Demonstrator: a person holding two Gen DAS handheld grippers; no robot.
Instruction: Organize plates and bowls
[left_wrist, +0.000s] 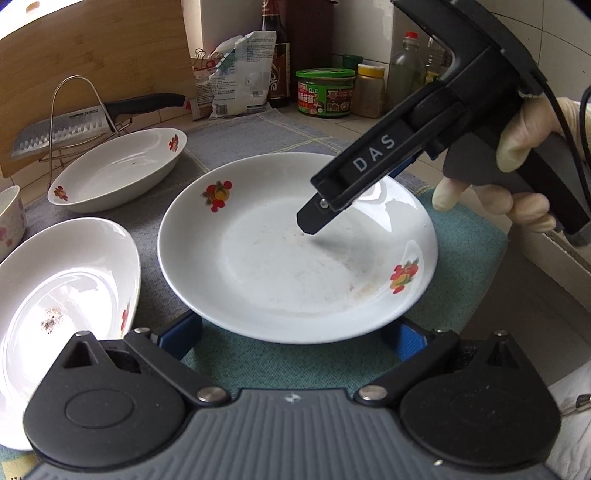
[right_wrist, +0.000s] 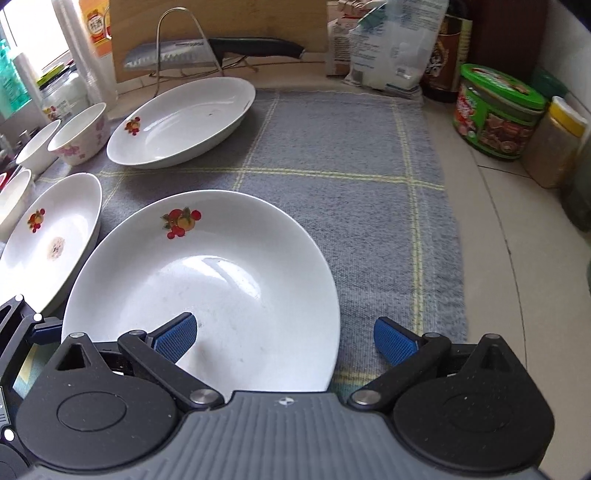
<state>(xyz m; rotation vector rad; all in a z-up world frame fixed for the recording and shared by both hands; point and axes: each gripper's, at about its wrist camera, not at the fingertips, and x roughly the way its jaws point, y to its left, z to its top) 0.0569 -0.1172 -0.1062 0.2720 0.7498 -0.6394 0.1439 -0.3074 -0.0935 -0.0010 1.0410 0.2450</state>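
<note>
Plate (right_wrist: 207, 280) between two spread grippers, on the cloth-covered worktop (right_wrist: 491, 229).

The plate is judged stiff, glazed, slippery and breakable, best taken by its thin rim, one finger above and one below. The right gripper (right_wrist: 284, 334) is held wide open over the near rim, its left pad (right_wrist: 175, 336) above the plate's well and nothing pinched. The left gripper (left_wrist: 295, 334) is likewise spread, both pads low beside the plate's edge; contact cannot be told. Further out, two more plates (right_wrist: 181, 122) and small bowls (right_wrist: 79, 133) are seen at the left, a knife (right_wrist: 210, 51) on a rack behind.
</note>
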